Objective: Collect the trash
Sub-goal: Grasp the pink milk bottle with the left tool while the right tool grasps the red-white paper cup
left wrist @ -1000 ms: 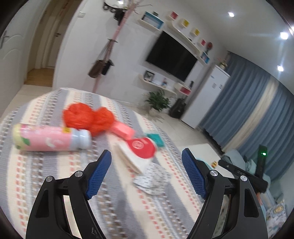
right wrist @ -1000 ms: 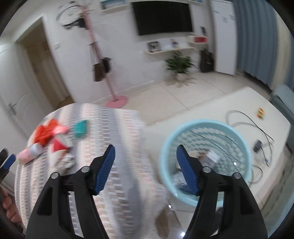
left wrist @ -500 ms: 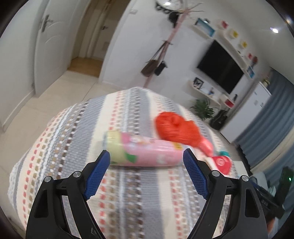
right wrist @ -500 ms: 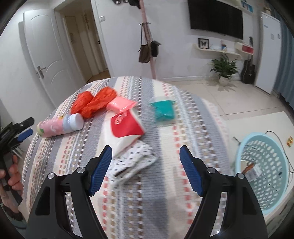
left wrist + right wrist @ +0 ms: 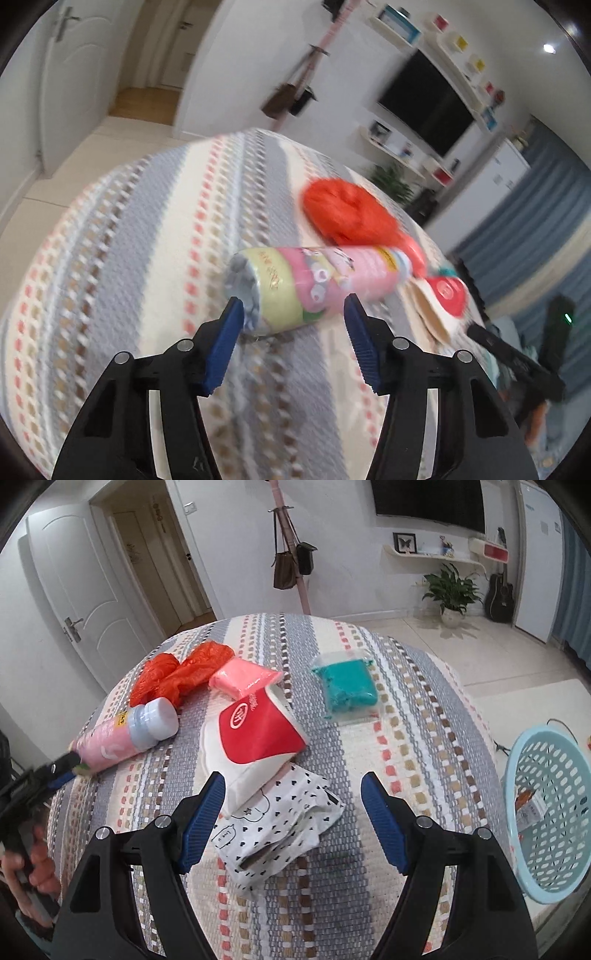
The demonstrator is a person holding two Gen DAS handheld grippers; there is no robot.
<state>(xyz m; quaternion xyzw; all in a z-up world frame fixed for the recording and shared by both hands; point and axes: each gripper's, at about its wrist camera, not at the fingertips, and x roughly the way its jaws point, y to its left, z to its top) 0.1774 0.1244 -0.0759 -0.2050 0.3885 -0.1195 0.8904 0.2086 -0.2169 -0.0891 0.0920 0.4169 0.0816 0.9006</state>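
A pink bottle [image 5: 325, 280] with a pale blue cap lies on the striped tablecloth [image 5: 147, 258]. Its base end sits between the fingers of my left gripper [image 5: 291, 314]. The jaws are closing and both blue pads touch the bottle's sides. In the right wrist view the same bottle [image 5: 122, 738] lies at the left, with the left gripper [image 5: 62, 770] at its base. My right gripper [image 5: 291, 786] hangs open over a white heart-print bag [image 5: 280, 823] and a red-and-white tissue pack [image 5: 258, 734], with nothing gripped.
A crumpled red plastic bag [image 5: 177, 675], a pink packet [image 5: 243, 677] and a teal item in a clear bag [image 5: 347, 686] lie further back. A light blue basket [image 5: 511, 775] with some trash stands on the floor at the right. A hand [image 5: 37, 864] holds the left gripper.
The left gripper has come down to the bottle and its jaws have narrowed around the base. The right gripper's view swung from the basket to the litter on the table.
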